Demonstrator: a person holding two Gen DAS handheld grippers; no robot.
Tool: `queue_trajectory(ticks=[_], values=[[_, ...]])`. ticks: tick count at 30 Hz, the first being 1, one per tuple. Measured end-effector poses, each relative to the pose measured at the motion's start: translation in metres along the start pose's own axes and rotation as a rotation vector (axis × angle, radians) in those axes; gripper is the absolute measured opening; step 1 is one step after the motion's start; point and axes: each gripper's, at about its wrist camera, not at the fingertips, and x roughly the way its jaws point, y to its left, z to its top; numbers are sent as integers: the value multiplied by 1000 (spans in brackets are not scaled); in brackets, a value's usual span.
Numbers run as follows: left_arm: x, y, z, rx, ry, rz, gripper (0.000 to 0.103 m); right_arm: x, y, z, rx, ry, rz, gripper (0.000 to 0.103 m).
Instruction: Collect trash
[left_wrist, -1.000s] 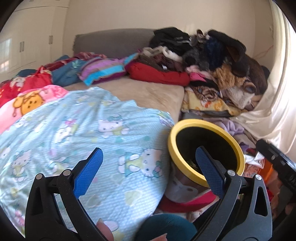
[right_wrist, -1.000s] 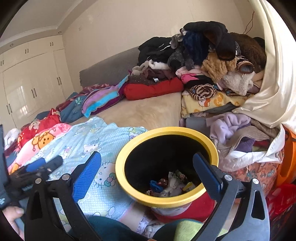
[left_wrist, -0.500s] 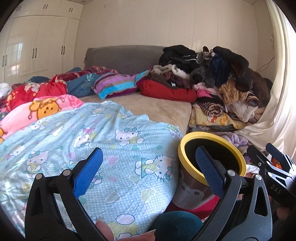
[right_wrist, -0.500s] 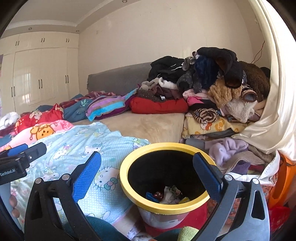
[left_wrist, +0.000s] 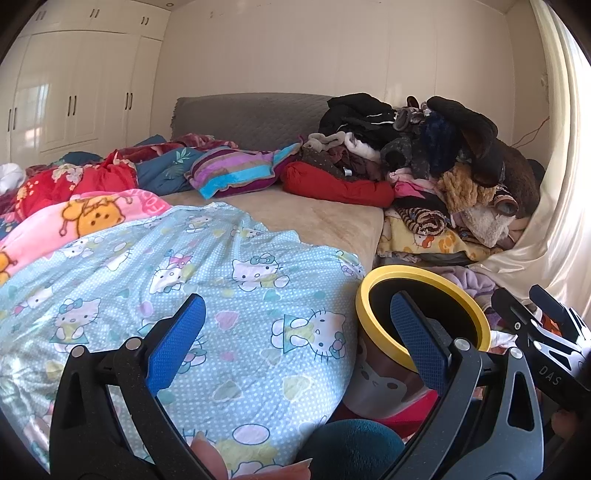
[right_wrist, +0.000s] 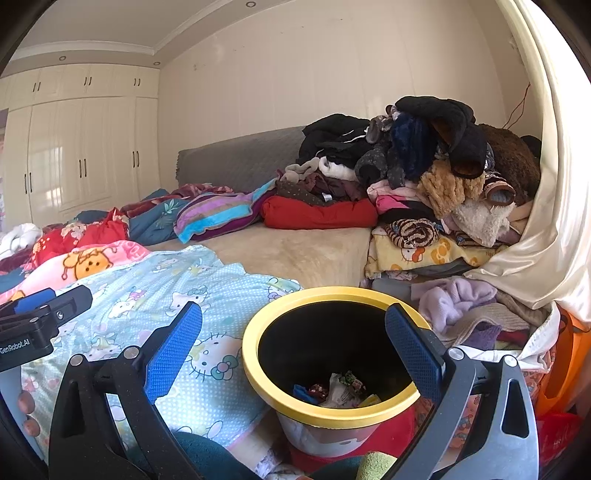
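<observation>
A trash bin with a yellow rim (right_wrist: 258, 365) stands beside the bed; several crumpled wrappers (right_wrist: 340, 391) lie at its bottom. It also shows in the left wrist view (left_wrist: 373, 284), at the lower right. My right gripper (right_wrist: 293, 350) is open and empty, held just above and before the bin's mouth. My left gripper (left_wrist: 295, 336) is open and empty, over the light blue Hello Kitty blanket (left_wrist: 221, 288), left of the bin. The right gripper's body shows at the left wrist view's right edge (left_wrist: 543, 343).
The bed (left_wrist: 314, 218) holds a pink cartoon blanket (left_wrist: 74, 218), a striped pillow (left_wrist: 236, 170) and a red cushion (left_wrist: 332, 184). A tall clothes pile (right_wrist: 436, 177) rises at the right by a cream curtain (right_wrist: 546, 236). White wardrobes (right_wrist: 74, 155) stand at the left.
Both grippers have tilted up and drawn back a little, so more of the wall and wardrobes shows. The bin sits lower in both views. Both stay open.
</observation>
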Motion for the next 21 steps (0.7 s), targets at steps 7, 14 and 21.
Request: queue_trajectory(ticks=[7, 14, 21], values=[[-1, 1, 0, 0, -2, 2, 92, 0, 0, 1, 1, 0, 0, 97], [0, 1, 0, 2, -1, -1, 92, 0, 0, 0, 0, 0, 1, 97], [-1, 0, 0, 0, -3, 1, 92, 2, 1, 1, 0, 1, 2, 97]])
